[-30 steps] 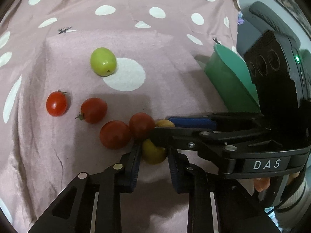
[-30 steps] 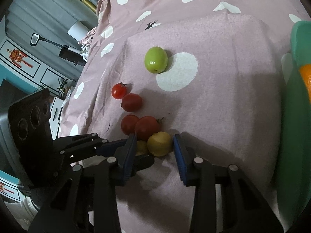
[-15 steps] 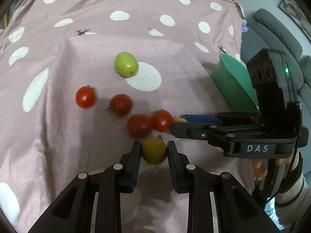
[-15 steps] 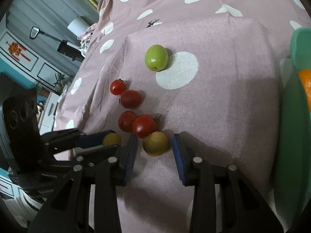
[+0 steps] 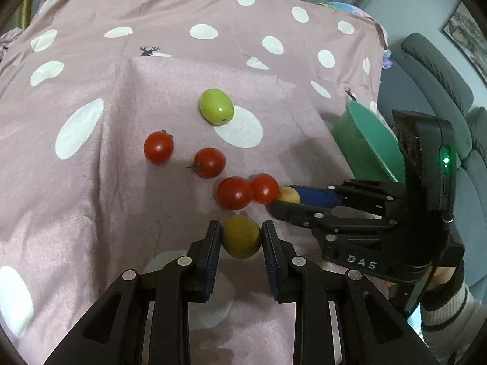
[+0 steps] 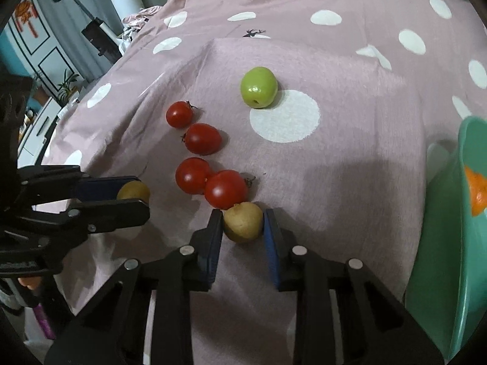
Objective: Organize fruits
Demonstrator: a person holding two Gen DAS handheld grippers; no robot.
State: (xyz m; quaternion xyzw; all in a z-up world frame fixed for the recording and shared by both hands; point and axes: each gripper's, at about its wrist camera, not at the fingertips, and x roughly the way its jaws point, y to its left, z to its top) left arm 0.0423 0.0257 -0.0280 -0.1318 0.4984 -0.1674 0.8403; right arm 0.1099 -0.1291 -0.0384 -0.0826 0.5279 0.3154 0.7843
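2 small yellow-green round fruits gripped, 1 per gripper: left gripper (image 5: 240,237) clamps one (image 5: 240,236) near the cloth, right gripper (image 6: 243,223) clamps the other (image 6: 243,221), touching a red tomato (image 6: 225,188), prob resting on the pink polka-dot cloth (image 6: 334,158). Teal plastic bowl (image 6: 444,243) at right w/ an orange fruit (image 6: 478,194) inside.

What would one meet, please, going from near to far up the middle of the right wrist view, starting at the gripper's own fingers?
Right gripper closed on the yellow fruit → nearest red tomato touching it → white dot on the cloth → green fruit.
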